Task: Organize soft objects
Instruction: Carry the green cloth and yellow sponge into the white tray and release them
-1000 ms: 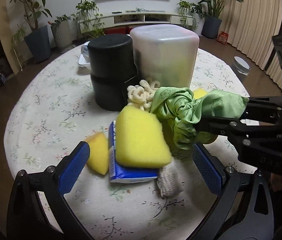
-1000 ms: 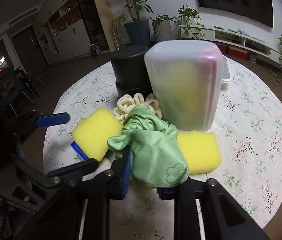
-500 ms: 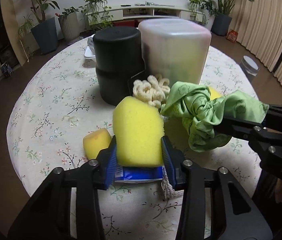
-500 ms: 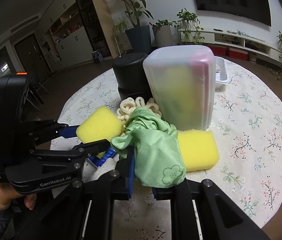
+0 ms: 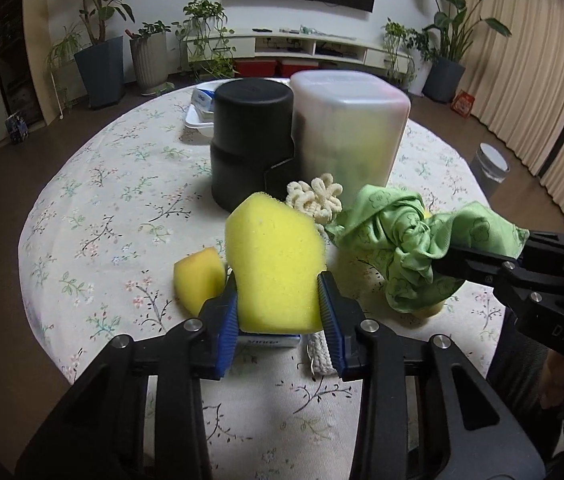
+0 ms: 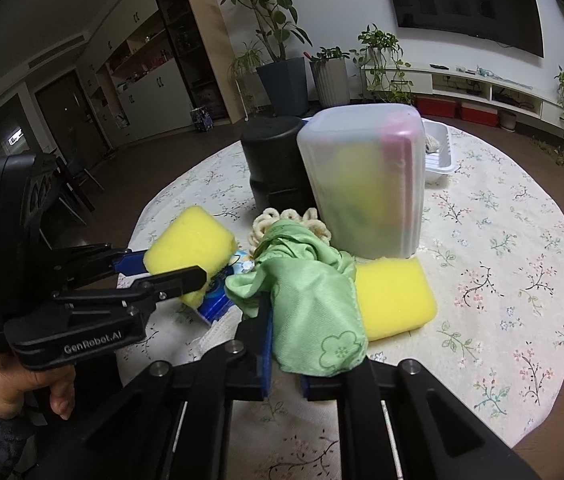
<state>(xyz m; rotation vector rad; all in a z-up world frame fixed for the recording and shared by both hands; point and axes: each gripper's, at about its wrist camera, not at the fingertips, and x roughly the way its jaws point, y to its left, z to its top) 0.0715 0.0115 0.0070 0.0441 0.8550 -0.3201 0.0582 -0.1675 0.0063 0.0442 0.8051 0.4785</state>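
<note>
Left gripper [image 5: 278, 308]: we have just closed its jaws onto the thick yellow foam sponge [image 5: 274, 268], before the frosted plastic bin [image 5: 350, 132]. Right gripper [image 6: 282, 356] pinches the crumpled green cloth [image 6: 310, 292]. We should lift both gently, avoiding crushing.

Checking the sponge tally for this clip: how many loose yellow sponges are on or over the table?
3: large sponge in the left gripper, small wedge beside it, block by the translucent bin. More may be hidden inside.
</note>
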